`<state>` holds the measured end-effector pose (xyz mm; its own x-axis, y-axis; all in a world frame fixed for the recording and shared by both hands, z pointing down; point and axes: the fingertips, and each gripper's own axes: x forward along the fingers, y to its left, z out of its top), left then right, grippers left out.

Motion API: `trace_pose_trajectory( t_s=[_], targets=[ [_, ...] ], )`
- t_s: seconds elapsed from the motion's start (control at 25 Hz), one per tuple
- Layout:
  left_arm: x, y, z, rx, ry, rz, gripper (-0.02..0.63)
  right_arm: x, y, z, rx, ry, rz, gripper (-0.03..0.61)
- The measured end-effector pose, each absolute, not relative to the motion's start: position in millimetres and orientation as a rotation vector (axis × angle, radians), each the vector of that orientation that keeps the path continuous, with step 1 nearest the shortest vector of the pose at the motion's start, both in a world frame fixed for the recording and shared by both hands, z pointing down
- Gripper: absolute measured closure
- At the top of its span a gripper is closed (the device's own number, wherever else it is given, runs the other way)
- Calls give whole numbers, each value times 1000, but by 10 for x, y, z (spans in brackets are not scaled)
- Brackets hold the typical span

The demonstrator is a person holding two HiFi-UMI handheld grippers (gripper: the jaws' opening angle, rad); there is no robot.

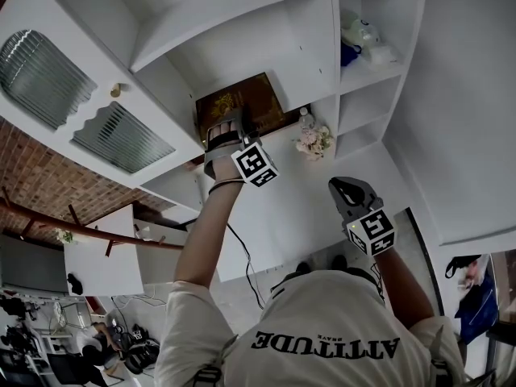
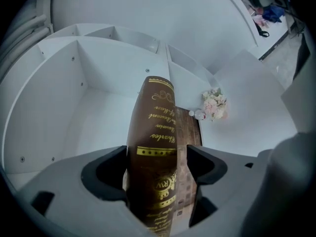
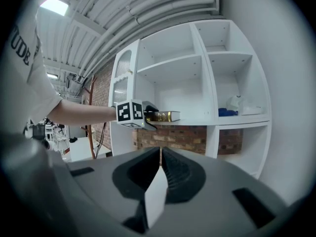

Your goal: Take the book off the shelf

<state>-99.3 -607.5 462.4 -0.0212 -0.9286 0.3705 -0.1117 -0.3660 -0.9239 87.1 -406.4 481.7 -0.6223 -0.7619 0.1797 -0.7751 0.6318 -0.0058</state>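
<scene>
Left gripper view: seen at left gripper, spread wide, straddling book unclamped; lies flat on shelf, spine running straight away inward.

Book: smooth brown cover, leather look, semi-gloss, shiny gold foil lettering and bands. Shelf: white, smooth, matt; painted or laminated board, cannot tell which. Door: ribbed glass panes in white frame; knob brass-coloured, glossy. Brick wall: rough, matt. Left hand-held gripper: matt grey plastic body, black rubbery pads. Right hand-held gripper: same, pads ribbed. T-shirt: light cloth, black print. Flowers: pale, material too small to tell.
</scene>
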Motion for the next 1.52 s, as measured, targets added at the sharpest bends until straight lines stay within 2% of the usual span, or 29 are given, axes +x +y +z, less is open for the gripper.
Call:
trace_pose_trajectory(
  t_s=[0.36,0.52,1.0,1.52],
  targets=[
    [-903,-5926,4544,-1458,1158,-1376,259,895,-4025,4890,1251,-2704,157,546],
    [-878,-5838,4465,-1432,1171,-1332,319,877,-4013,4902,1225,-2717,159,545],
    [-758,-5559,4354,-1439,1152,-1266,365,887,-4015,4901,1160,-2750,145,546],
    [-494,-5096,3821,-1566,1295,-993,382,1166,-3999,4903,1138,-2775,148,546]
  ],
)
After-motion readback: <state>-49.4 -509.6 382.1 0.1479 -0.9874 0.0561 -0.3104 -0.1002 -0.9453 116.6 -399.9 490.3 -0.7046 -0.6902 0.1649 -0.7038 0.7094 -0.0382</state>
